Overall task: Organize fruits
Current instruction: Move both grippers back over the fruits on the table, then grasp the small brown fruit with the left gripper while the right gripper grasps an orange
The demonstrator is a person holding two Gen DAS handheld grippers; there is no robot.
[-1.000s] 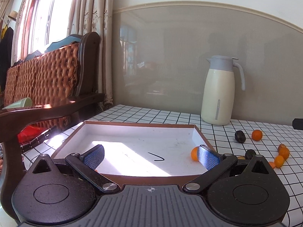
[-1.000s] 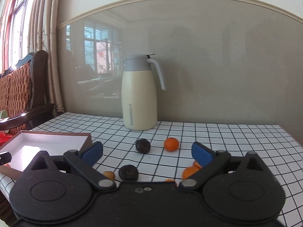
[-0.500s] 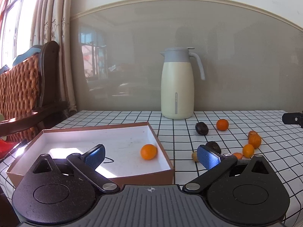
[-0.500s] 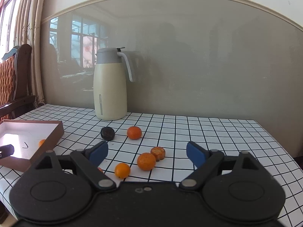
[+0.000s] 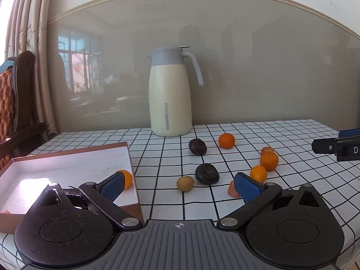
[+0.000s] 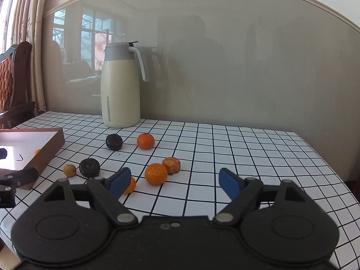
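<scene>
Each tool (image 5: 178, 185) (image 6: 174, 181) is black, with blue ribbed pads (image 5: 246, 187), silver pivot screws and a ridged grey base.

Bright sunlight came in from the window on the left. It made a glaring white patch in the box (image 5: 67, 164). The shiny wall (image 6: 225, 67) mirrored the window. Both pictures were sharp, but straight lines bent near the edges.

You have a cream jug (image 5: 169, 94) with a grey lid and handle standing upright at the back of the checked tablecloth (image 6: 236, 148), near the grey wall (image 6: 236, 67). A wooden chair (image 5: 20, 103) and curtain (image 5: 33, 45) stand left.
</scene>
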